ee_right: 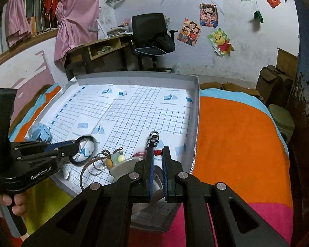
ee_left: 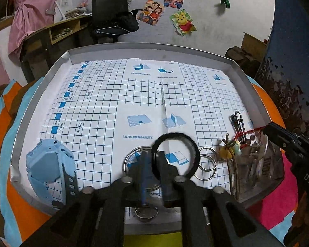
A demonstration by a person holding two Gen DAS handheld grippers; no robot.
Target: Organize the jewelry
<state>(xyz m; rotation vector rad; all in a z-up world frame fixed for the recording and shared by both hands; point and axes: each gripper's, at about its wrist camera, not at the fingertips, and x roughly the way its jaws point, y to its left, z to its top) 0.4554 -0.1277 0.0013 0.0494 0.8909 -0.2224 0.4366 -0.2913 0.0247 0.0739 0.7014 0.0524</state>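
Observation:
A black fabric ring (ee_left: 176,135) is held upright over the grid-lined tray (ee_left: 41,94), and my left gripper (ee_left: 154,160) is shut on its left side. The right wrist view shows the same ring (ee_right: 84,138) at that gripper's tip (ee_right: 76,146). My right gripper (ee_right: 157,154) is shut on a red cord bracelet (ee_right: 157,152). In the left wrist view that cord (ee_left: 249,131) runs taut from the gripper (ee_left: 266,126) to a yellow bead pendant (ee_left: 228,152). A metal chain (ee_left: 239,121) lies just beyond.
A blue watch (ee_left: 49,164) lies at the tray's near left. Steel key rings (ee_left: 208,160) and a thin bangle (ee_right: 86,170) lie near the front. A clear dish (ee_left: 257,164) sits at the near right corner. The tray rests on an orange, pink and blue cloth (ee_right: 237,133).

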